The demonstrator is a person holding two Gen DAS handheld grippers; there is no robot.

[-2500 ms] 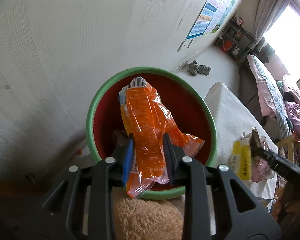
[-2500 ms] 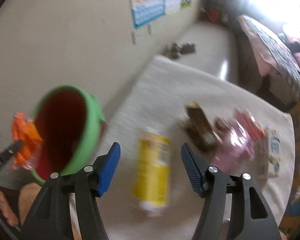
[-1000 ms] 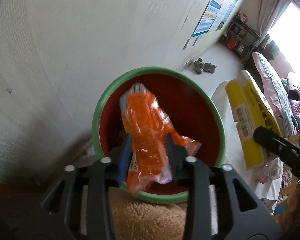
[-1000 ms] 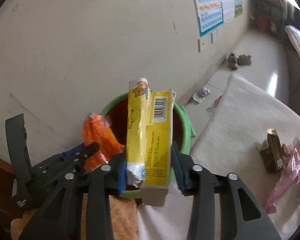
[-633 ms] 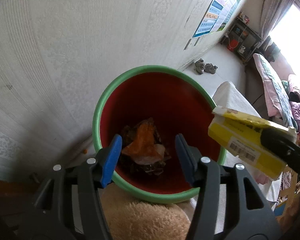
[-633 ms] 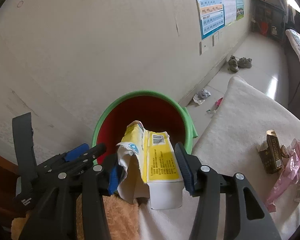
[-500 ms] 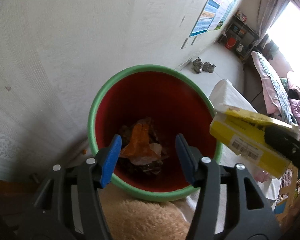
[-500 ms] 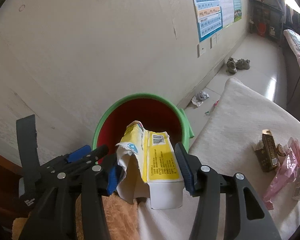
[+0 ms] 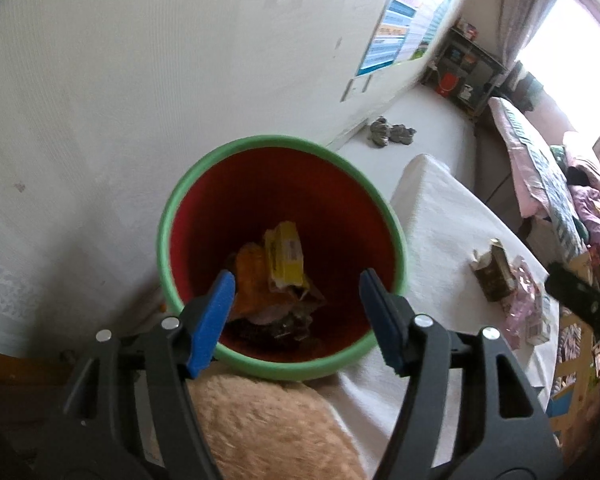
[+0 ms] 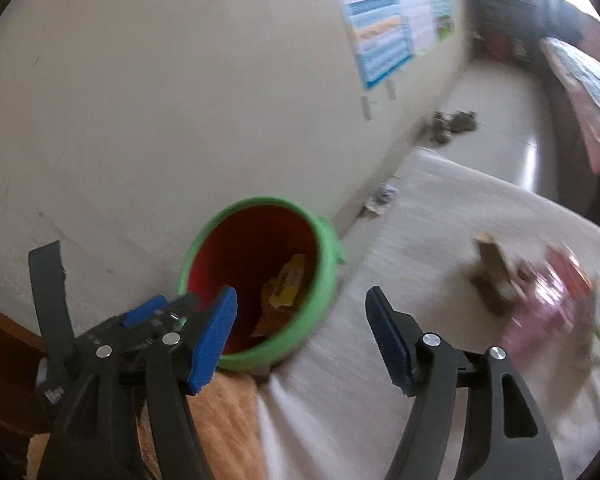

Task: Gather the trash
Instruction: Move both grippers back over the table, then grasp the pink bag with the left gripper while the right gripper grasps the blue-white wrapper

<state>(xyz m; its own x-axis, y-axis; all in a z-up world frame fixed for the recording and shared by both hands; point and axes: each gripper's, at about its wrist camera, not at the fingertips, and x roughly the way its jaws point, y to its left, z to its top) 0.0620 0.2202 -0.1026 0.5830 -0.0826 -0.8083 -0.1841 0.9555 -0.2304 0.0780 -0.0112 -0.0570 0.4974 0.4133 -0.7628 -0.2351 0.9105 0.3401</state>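
Both claws gape empty: the left claw (image 9: 296,316) over the red bin (image 9: 172,216), the right claw (image 10: 300,332) beside it. On the desk (image 9: 452,216), at three o'clock from the bin, a crumpled brown carton (image 9: 494,276) and pink wrapper (image 10: 540,320) wait. Both look light and crushable; pinch each across its flat middle.

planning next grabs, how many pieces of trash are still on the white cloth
About 3: brown carton, pink wrapper beside it, small white box at the cloth's far edge; more may be hidden.
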